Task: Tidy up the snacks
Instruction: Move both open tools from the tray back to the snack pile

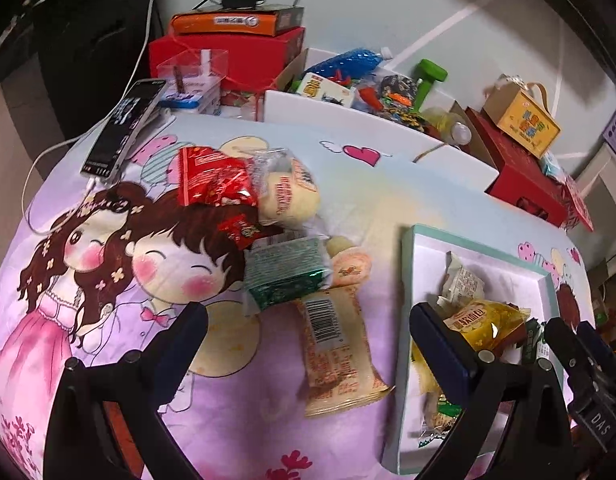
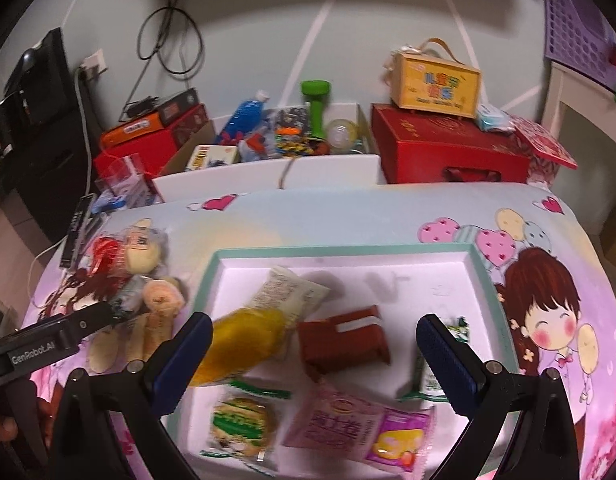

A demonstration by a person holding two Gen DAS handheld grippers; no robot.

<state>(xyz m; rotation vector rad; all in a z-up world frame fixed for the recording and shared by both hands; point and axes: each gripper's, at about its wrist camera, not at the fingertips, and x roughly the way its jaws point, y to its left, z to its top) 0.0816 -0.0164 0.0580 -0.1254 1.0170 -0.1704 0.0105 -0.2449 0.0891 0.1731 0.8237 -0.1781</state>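
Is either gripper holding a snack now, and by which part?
Nothing is held: left gripper and right gripper are both open, fingers apart, above the snacks.

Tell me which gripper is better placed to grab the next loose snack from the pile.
Left. The left gripper hangs open above the snack pile; the right gripper is over the tray.

On the tabletop (image 2: 388,216) a tray (image 2: 348,252) lies at centre in the right wrist view. At its nine o'clock, outside the rim, sits a heap of loose snacks (image 2: 140,276) (some stacked on others). In the tray, a long packet (image 2: 244,344) lies at nine o'clock of a small block (image 2: 340,340), with a round biscuit pack (image 2: 240,424) and a flat wafer pack (image 2: 356,428) at six o'clock. Behind the tabletop, at twelve, stand boxes (image 2: 448,148).
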